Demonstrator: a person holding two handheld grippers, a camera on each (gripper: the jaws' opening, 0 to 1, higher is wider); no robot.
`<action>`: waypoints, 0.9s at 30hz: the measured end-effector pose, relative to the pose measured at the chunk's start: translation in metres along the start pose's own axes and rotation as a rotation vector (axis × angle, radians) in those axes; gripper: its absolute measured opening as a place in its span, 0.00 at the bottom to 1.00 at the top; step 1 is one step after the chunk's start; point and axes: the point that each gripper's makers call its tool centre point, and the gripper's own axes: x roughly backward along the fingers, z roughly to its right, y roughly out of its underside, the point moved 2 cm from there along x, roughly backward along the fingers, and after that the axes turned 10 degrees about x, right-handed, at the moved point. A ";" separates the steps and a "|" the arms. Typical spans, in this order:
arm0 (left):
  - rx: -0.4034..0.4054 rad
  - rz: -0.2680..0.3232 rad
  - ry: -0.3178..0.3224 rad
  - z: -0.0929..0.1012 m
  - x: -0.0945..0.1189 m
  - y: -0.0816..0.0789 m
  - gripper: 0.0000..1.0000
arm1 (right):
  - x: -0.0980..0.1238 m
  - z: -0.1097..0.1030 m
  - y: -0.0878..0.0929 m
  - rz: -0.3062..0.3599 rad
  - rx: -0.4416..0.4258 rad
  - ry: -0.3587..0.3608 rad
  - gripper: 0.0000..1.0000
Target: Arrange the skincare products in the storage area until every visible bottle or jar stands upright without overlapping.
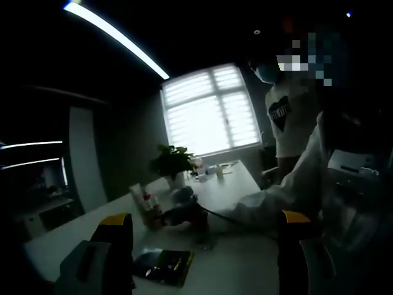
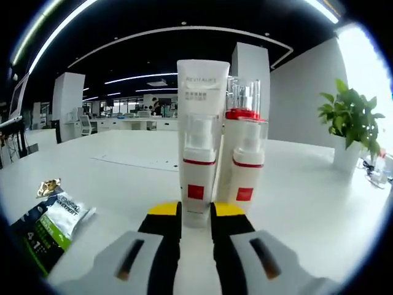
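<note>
Right gripper (image 2: 196, 216) grips the left pump bottle (image 2: 198, 175), upright on the white table (image 2: 307, 209), touching a second pump bottle (image 2: 245, 169); tube (image 2: 202, 86) behind. Left gripper (image 1: 206, 236) is spread wide, holding nothing.

A long white table (image 2: 307, 203) carries everything. In the right gripper view, a tall white tube (image 2: 202, 92) stands upright on it, and three pump bottles stand close around the tube: one (image 2: 198, 172) in front, one (image 2: 244, 169) just right of that, and a red-collared one (image 2: 244, 101) beside the tube. A green and white sachet (image 2: 49, 224) lies flat, far left of the tube. A potted plant (image 2: 349, 126) stands well to its right.
</note>
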 end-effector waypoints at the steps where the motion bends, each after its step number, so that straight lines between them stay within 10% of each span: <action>1: -0.001 0.004 0.000 0.000 0.000 -0.001 1.00 | 0.002 0.001 0.000 0.001 0.004 -0.002 0.20; 27: 0.004 0.068 0.010 0.011 -0.004 -0.011 1.00 | 0.026 -0.011 -0.007 0.044 0.033 -0.100 0.43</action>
